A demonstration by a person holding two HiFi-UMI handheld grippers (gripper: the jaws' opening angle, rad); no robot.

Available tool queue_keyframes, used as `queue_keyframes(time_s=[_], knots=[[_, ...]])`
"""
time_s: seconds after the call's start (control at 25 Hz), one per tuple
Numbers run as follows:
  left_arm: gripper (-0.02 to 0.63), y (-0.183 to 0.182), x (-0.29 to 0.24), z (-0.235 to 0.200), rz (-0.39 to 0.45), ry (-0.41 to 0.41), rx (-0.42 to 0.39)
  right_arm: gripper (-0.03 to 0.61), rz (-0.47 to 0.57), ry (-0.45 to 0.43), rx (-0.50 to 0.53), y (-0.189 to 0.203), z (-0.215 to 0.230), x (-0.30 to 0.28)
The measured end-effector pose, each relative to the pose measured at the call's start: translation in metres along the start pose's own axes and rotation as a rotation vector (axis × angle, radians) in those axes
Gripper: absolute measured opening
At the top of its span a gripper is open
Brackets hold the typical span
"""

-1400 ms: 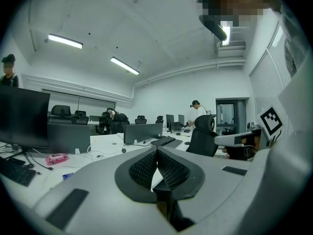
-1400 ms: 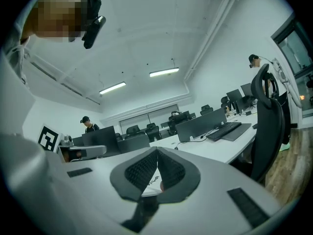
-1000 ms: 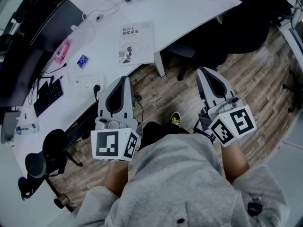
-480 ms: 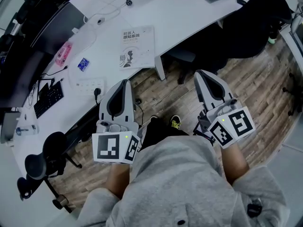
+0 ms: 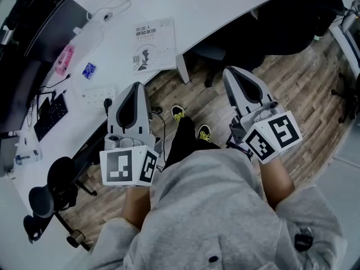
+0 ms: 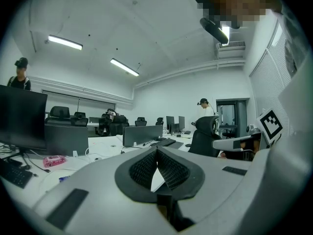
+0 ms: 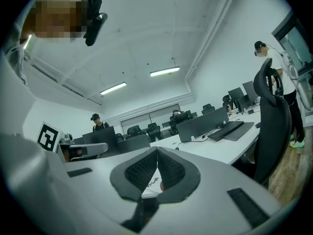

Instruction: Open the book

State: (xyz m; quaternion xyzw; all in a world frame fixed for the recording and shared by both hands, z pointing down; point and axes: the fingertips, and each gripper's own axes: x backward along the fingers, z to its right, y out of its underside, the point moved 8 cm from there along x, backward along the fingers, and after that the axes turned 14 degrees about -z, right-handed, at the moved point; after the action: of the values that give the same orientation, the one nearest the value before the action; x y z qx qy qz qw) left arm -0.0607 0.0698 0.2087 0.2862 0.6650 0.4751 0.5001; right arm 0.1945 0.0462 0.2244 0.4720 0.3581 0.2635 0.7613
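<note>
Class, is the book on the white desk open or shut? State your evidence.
Shut. The book lies flat on the desk, front cover facing up, no inner pages showing.

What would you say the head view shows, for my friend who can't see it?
A closed book lies on a white desk. A person in a grey top holds the left gripper and the right gripper apart from it, both shut and empty, above a wooden floor.
</note>
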Motion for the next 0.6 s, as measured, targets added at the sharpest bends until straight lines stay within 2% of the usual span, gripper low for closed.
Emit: queue_keyframes(time_s=[0.6], knots=[[0.009,-0.005,-0.042,-0.054,-0.005,0.001,0.031,0.026,-0.056,0.010,0.024,-0.016,0.004,-0.065]])
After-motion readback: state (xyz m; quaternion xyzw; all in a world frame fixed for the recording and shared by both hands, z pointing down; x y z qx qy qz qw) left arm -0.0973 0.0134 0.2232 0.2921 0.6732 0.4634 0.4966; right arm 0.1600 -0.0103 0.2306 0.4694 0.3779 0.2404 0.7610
